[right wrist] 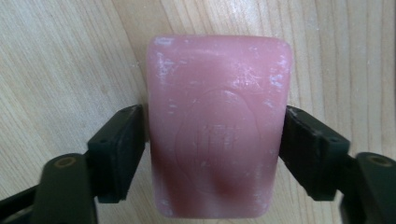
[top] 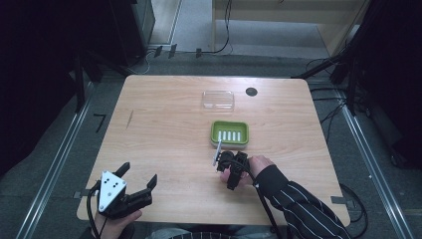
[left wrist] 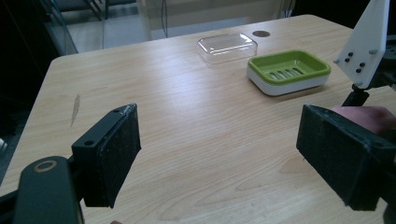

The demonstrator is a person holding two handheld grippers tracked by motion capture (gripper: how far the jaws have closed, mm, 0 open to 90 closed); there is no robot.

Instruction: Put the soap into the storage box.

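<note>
Two tools, right tool (right wrist: 212, 140) clamped on pink soap (right wrist: 217, 126), left tool (left wrist: 219, 154) spread apart, empty

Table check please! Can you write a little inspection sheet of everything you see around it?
Surface: wooden table, a dark streak near its left side.
Job's things: pink soap bar lying on the table; green soap dish, nothing in it; clear lid beyond the dish.
Clutter: small dark disc near the far edge.
Grippers: right gripper fingers pressed on the soap's two sides; left gripper open, holding nothing.
Cables: one trails from each gripper; more on the floor.
Surroundings: grey floor, dark stands, metal rails.
</note>
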